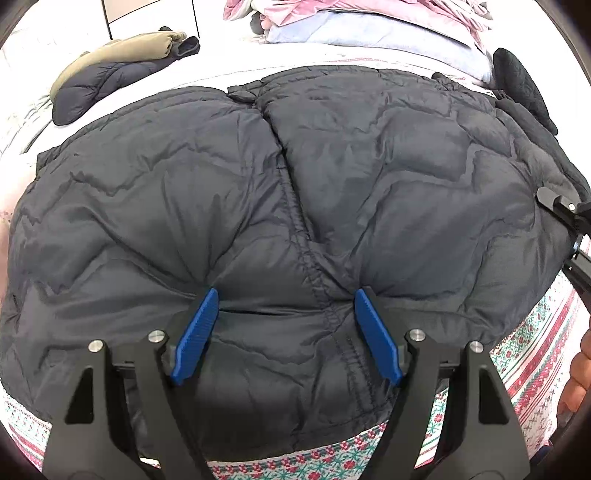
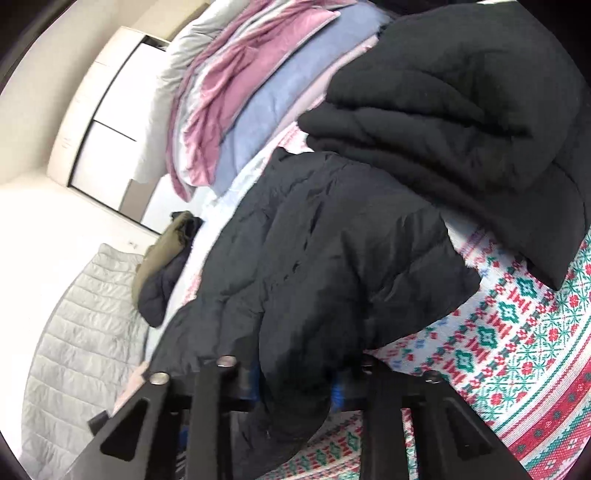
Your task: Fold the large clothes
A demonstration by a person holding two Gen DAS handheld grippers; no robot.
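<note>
A large dark quilted puffer jacket [image 1: 332, 184] lies spread over the bed, its centre seam running toward me. My left gripper [image 1: 286, 295] stands open on it near the front hem. Its blue fingertips [image 1: 207, 314] push down into the padding either side of the seam, and a bulge of fabric rises between them. In the right wrist view a bunched side edge of the jacket [image 2: 314, 258] fills my right gripper [image 2: 295, 380], which is shut on it. Only slivers of that gripper's blue pads [image 2: 338, 391] show. The right gripper's black frame [image 1: 565, 214] also shows at the jacket's right edge.
A patterned red, green and white blanket [image 2: 535, 332] covers the bed. A folded black garment [image 2: 461, 110] lies just beyond the jacket. An olive and navy jacket [image 1: 110, 74] sits far left, with stacked pink and blue bedding [image 1: 369, 26] behind. A hand [image 1: 580, 369] is at the right edge.
</note>
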